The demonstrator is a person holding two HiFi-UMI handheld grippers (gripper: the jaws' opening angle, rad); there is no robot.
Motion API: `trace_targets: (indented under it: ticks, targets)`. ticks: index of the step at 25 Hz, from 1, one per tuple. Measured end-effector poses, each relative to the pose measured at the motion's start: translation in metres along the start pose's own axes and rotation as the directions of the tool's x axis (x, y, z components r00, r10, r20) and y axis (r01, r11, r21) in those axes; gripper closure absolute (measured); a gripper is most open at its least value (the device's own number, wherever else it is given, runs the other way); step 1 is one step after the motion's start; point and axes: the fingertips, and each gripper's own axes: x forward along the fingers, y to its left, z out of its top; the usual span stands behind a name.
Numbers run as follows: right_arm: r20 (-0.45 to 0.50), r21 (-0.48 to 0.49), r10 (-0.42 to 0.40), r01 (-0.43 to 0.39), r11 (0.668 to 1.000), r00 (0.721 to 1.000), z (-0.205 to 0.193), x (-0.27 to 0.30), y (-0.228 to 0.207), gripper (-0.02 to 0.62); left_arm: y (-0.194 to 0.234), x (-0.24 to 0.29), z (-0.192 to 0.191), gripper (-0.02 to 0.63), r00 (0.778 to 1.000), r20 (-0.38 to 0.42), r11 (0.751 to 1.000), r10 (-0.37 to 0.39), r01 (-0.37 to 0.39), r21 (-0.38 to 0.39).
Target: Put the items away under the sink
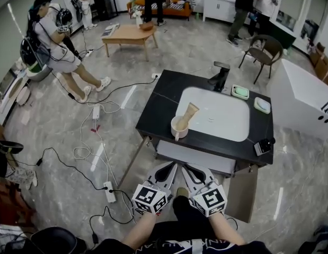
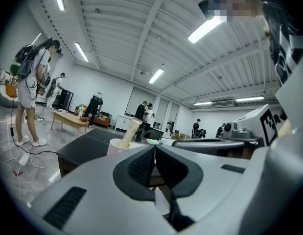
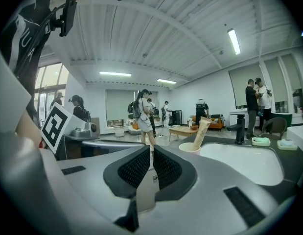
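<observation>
Black counter [image 1: 158, 107], we count one cup [image 1: 178, 127], one tube [image 1: 188, 115] inside, two dishes [image 1: 239, 92], left tool [image 1: 168, 169] and right tool [image 1: 191, 171] closed, empty.

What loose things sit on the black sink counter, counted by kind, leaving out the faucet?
White round cup: 1
Beige squeeze tube standing in that cup: 1
Small rectangular soap dishes, green and pale: 2
Small black boxy device: 1
Total: 5
</observation>
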Motion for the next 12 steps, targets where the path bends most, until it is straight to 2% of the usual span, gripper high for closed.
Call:
trace_targets:
  ticks: [7, 12]
  targets:
    - [-0.031, -0.006, 0.054, -0.055, 0.998, 0.998, -0.002, 0.035, -0.025, 0.554, 0.022, 0.036, -0.003, 0.595, 1.0, -0.02, 1.0, 0.001, -0.002, -0.023]
    - [-0.058, 0.013, 0.049, -0.048, 0.999, 0.997, -0.006, 0.054, -0.053, 0.554, 0.041, 0.056, -0.005, 0.595, 0.999, -0.034, 0.999, 0.026, -0.027, -0.039]
